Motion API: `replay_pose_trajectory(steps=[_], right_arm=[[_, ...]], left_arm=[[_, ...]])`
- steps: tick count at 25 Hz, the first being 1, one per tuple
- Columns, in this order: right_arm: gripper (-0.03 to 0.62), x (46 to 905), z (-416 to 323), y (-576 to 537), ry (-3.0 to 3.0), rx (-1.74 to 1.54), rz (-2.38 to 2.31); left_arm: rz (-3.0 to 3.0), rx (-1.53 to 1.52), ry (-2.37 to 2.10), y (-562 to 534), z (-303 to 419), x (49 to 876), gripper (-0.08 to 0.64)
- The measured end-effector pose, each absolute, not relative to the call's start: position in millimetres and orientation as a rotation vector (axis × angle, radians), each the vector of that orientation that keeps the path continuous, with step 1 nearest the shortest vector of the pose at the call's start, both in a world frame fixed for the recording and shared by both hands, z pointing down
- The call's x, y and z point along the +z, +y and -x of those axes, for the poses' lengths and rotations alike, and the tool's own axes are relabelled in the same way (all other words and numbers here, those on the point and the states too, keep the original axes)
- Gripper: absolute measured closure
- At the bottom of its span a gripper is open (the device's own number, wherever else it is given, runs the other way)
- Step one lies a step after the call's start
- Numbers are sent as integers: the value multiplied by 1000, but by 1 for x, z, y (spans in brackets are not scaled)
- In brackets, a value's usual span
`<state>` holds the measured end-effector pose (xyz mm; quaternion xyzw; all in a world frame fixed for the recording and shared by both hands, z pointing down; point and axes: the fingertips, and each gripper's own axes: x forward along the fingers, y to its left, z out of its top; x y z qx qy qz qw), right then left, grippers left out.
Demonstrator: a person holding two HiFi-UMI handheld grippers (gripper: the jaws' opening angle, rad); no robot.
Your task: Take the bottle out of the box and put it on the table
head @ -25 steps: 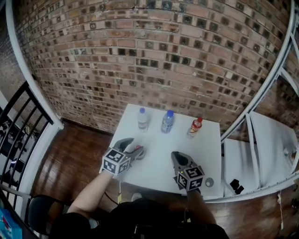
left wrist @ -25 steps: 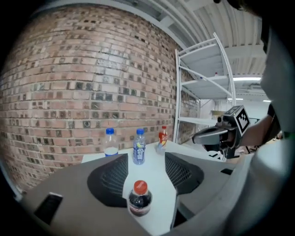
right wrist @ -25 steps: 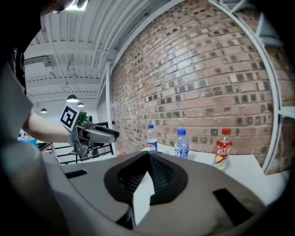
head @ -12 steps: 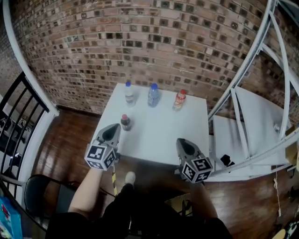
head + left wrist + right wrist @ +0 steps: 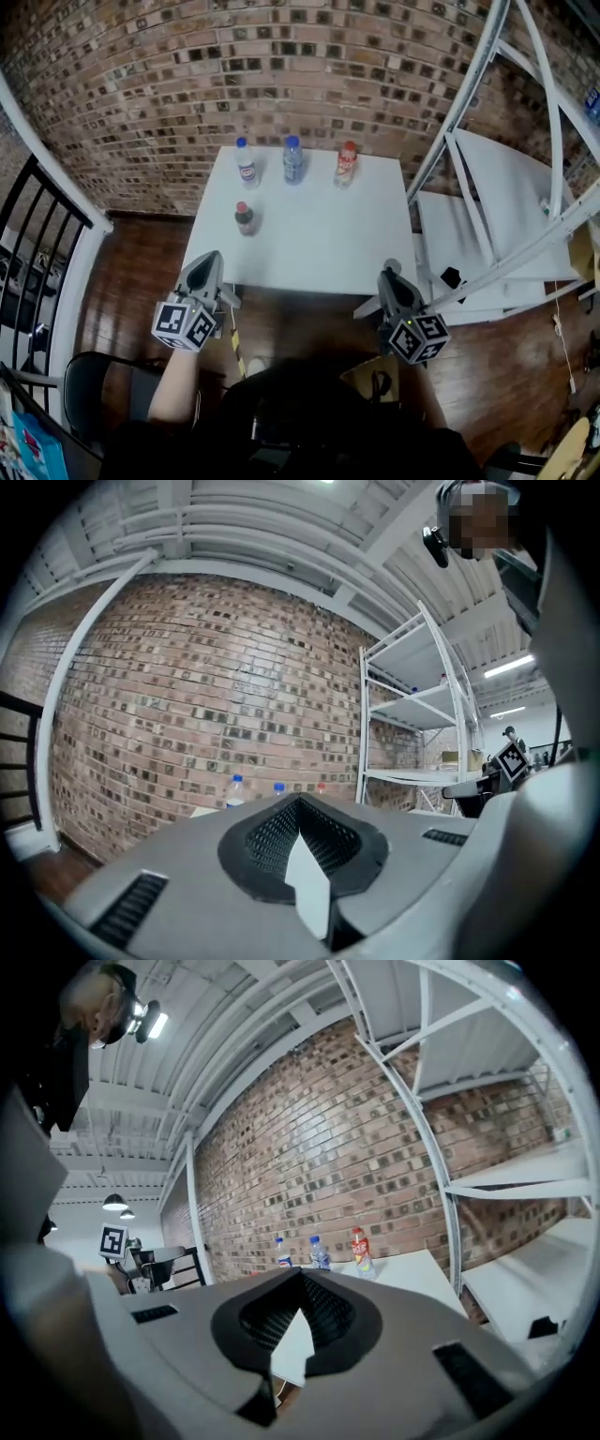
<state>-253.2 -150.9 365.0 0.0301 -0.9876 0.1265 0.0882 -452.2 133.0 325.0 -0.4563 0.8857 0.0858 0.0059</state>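
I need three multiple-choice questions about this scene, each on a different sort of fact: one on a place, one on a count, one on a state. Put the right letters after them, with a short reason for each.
1. Where on the white table does the dark bottle with the red cap stand?
A. Alone, nearer the person, toward the left
B. At the right edge
C. Lying on its side at the table's middle

2. How many bottles stand on the table?
A. Two
B. Four
C. Six

3. How do the jaws of the left gripper stand?
A. Wide apart
B. Shut on a bottle
C. Shut, with nothing between them

Answers:
1 A: the head view shows it upright, apart from the far row.
2 B: the left bottle, middle bottle and right bottle by the wall, plus the dark one.
3 C: the left gripper view shows the jaws together and empty.
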Motion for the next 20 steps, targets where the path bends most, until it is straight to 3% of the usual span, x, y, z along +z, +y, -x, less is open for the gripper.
replay_pose_trajectory(steps=[7, 20], right_arm=[[588, 352, 221, -145, -3026, 527, -341], [589, 369, 244, -109, -2989, 512, -355]], left_arm=[[1458, 321, 2756, 177, 451, 324, 554], [1474, 349, 2797, 190, 458, 351, 555]])
